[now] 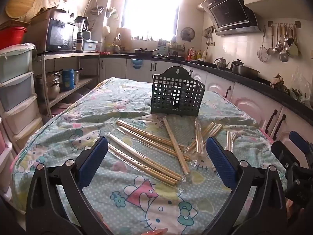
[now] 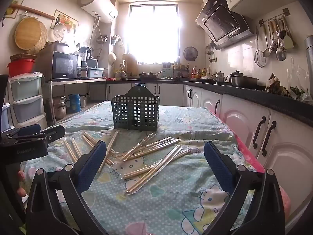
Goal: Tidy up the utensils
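One "Galanz" microwave label, blurry

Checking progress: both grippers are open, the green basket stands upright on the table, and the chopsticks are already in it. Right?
Not quite. The chopsticks lie scattered on the tablecloth in front of the basket, not in it; the left wrist view shows this. The rest holds.

Bare tablecloth lies open before both grippers. Ahead, scattered chopsticks (wrapped in clear sleeves, crossing each other) cover the middle, and the upright green basket blocks the far side.
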### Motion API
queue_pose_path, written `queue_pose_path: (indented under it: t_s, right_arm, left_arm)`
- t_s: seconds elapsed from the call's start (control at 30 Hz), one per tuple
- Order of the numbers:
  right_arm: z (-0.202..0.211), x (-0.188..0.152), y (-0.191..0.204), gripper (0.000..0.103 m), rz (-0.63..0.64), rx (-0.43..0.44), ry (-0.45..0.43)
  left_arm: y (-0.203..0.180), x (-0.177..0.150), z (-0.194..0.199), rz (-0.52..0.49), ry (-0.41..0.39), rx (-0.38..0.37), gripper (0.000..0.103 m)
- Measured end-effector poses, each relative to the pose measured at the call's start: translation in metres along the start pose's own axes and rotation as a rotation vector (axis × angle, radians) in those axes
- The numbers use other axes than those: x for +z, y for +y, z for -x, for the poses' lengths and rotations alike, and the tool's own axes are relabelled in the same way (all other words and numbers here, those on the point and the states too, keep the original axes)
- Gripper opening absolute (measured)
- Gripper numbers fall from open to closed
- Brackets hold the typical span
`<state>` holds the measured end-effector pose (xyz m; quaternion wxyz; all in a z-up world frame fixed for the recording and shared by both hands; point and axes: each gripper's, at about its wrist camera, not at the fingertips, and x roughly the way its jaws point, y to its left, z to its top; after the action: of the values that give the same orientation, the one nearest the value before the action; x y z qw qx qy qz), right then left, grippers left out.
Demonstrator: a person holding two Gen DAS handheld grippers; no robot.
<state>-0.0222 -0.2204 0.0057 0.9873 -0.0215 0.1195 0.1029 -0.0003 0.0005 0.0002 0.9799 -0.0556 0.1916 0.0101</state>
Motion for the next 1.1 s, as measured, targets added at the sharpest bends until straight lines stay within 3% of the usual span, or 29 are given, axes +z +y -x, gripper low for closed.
queue_pose_path:
  t_s: [1.1]
  right_arm:
    - [0.003,0.002,0.0,0.097,-0.011,0.001,-0.015]
  left_arm:
    - [-0.011,0.006,0.004,-0.007,-0.015,-0.002,0.092]
